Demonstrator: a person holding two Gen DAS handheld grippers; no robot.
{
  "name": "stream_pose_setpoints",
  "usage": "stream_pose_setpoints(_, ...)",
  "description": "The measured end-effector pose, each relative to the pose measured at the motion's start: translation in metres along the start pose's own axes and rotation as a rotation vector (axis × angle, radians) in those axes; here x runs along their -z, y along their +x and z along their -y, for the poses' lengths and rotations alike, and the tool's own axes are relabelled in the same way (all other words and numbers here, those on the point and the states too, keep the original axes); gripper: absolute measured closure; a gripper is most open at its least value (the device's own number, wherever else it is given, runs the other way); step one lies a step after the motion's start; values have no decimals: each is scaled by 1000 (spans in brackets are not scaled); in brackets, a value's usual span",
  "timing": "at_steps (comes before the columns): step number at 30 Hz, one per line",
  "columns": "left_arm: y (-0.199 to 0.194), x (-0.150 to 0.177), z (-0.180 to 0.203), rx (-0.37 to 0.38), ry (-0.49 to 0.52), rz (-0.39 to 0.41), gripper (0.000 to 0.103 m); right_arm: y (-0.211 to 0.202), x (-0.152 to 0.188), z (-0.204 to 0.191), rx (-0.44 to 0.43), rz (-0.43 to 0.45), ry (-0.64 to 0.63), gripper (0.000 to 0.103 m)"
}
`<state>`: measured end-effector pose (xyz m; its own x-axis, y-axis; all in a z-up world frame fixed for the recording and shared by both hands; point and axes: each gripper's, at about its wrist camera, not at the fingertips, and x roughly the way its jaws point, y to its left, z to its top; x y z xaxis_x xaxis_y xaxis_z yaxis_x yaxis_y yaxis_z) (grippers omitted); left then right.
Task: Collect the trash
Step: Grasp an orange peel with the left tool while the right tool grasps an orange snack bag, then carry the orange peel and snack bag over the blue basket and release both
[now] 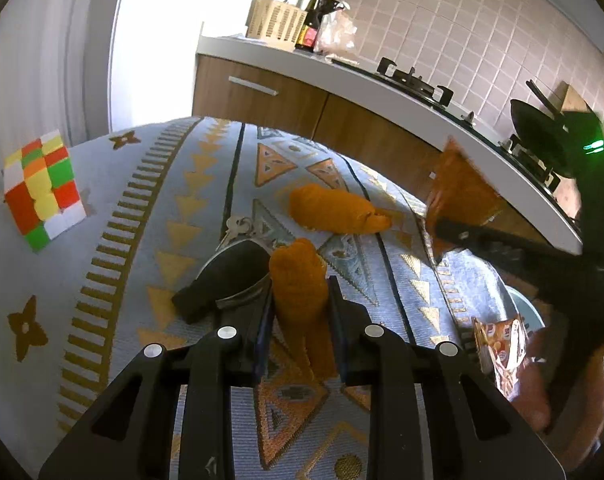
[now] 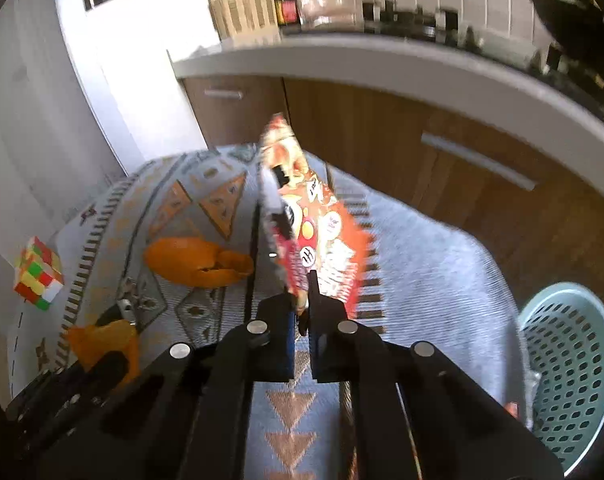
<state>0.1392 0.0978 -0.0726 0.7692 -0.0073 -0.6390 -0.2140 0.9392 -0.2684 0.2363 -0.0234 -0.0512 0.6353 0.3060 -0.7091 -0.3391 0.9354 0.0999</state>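
Note:
My left gripper (image 1: 300, 300) is shut on a piece of orange peel (image 1: 300, 280) and holds it just above the patterned tablecloth (image 1: 150, 208). A second, larger orange peel (image 1: 334, 209) lies on the cloth beyond it; it also shows in the right wrist view (image 2: 190, 260). My right gripper (image 2: 301, 300) is shut on a red snack wrapper (image 2: 314, 232) and holds it upright above the cloth. That wrapper shows in the left wrist view (image 1: 458, 188) at the right. A light blue perforated basket (image 2: 570, 360) stands below the table's right edge.
A Rubik's cube (image 1: 42, 190) sits at the table's left. A black key fob with keys (image 1: 226, 272) lies beside the held peel. Another snack wrapper (image 1: 502, 352) lies in the basket to the right. A kitchen counter (image 1: 342, 76) with a stove runs behind.

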Motion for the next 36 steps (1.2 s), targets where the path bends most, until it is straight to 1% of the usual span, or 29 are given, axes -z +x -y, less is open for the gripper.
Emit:
stream_pose_setpoints(2,-2,0,4,-9,14,10,79,-21,0,-2,27,57,-5,100)
stream_pose_setpoints(5,-7,-1,10,8,29,22,79,-45,1,4,25,95,0,100)
stream_pose_setpoints(10,-23,-9,35,72,81,29,80,-90,2,30,63,169,20,100)
stream_pose_setpoints(11,-29,-12,44,103,88,24,80,-97,3,37,71,178,27,100)
stream_pose_setpoints(14,-40,-17,67,149,125,35,80,-118,6,62,93,193,72,100)
stream_pose_setpoints(17,-49,-19,98,195,186,55,80,-136,13,88,128,202,102,100)
stream_pose_setpoints(19,-52,-18,122,230,230,60,80,-143,21,102,154,200,119,100)
stream_pose_setpoints(22,-54,-15,150,290,268,55,80,-154,33,130,187,183,164,100)
stream_pose_setpoints(24,-53,-12,170,336,293,43,80,-159,40,146,201,169,185,100)
stream_pose_setpoints(27,-49,-5,198,385,337,21,80,-161,53,170,231,138,223,100)
stream_pose_setpoints(30,-39,5,224,427,371,-20,80,-157,69,193,227,97,279,100)
stream_pose_setpoints(35,-17,22,253,502,399,-116,80,-145,99,227,221,17,362,100)
stream_pose_setpoints(36,-12,24,257,507,402,-131,80,-141,104,231,218,-1,376,100)
